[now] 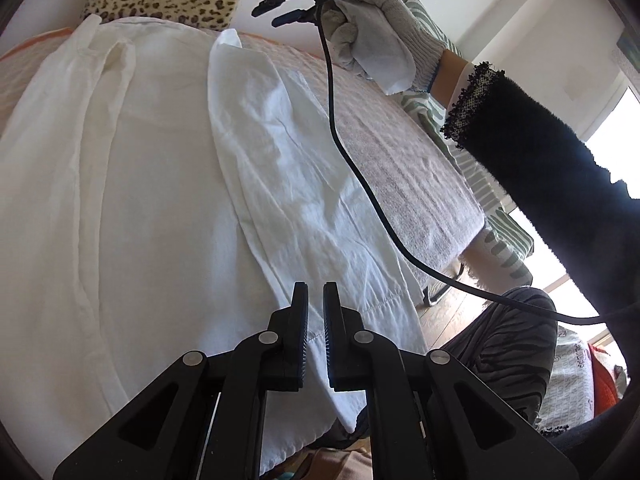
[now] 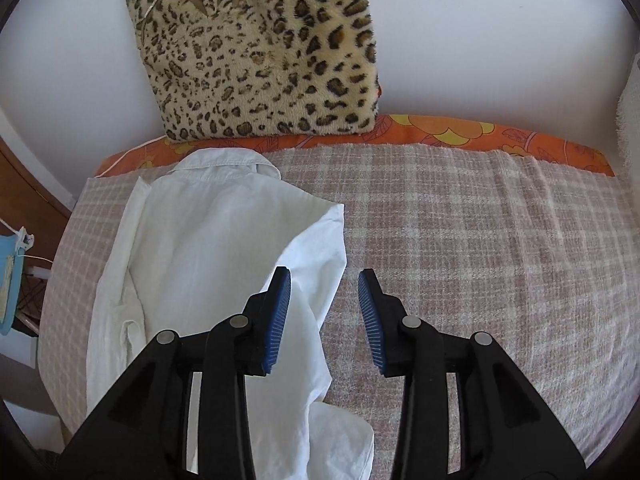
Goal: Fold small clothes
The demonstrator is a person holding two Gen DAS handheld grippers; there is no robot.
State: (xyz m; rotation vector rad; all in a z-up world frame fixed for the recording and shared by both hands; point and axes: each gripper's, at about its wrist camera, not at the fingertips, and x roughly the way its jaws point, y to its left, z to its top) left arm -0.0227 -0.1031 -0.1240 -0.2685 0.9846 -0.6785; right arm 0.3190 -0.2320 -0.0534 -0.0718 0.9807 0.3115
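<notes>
A bed (image 2: 480, 240) covered with a pink-and-cream checked blanket fills both views, with an orange flowered sheet (image 2: 440, 132) showing along its far edge against a white wall. A white shirt (image 2: 208, 248) lies spread on the left part of the blanket in the right wrist view, collar toward the far edge and one side folded over onto its body, the fold edge running down the middle of the picture; its near end reaches past the bottom of the view. In the left wrist view the same shirt covers most of the bed, with a folded sleeve panel lying diagonally across it. A leopard-print cushion (image 2: 260, 52) leans upright against the wall at the far side of the bed, just beyond the collar. The right gripper (image 2: 324, 276) hovers above the shirt's folded edge, its blue-padded fingers (image 2: 280, 312) apart with nothing between them. In the left wrist view it appears high at the far side, held by a hand in a grey glove (image 1: 376, 36), a black cable (image 1: 360, 176) trailing from it across the bed. The left gripper (image 1: 316, 292) sits low over the shirt's near hem, its fingers nearly together with only a narrow gap and no cloth visibly caught between them.
</notes>
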